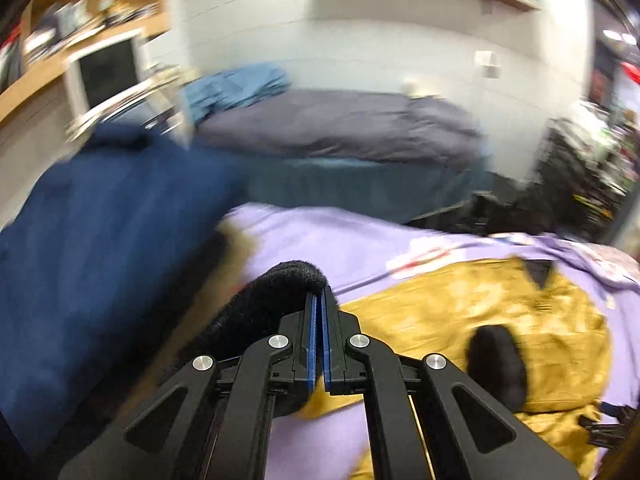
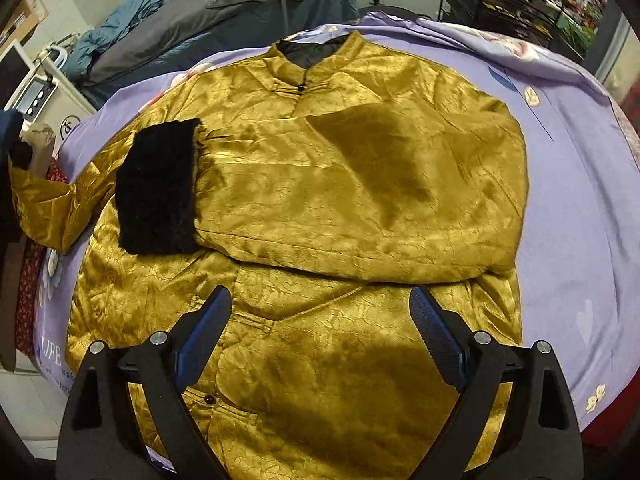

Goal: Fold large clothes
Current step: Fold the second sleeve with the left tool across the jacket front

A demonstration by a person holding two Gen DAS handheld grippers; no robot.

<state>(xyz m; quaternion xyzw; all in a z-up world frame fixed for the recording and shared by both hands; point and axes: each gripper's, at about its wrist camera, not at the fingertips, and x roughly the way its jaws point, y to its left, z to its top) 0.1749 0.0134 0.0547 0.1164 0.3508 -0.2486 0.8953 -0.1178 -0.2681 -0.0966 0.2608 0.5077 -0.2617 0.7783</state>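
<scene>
Left wrist: tool [image 1: 319,300] apparently clamping cuff [image 1: 276,300].

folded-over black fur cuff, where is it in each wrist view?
Left wrist: cuff lower right, on the gold jacket, right of the left gripper.
Right wrist: cuff left of centre, on the jacket.
Shared landmark: jacket's black collar lining.

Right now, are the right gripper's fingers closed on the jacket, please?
No, the right gripper is open, its fingers spread wide above the gold jacket and gripping nothing.
</scene>
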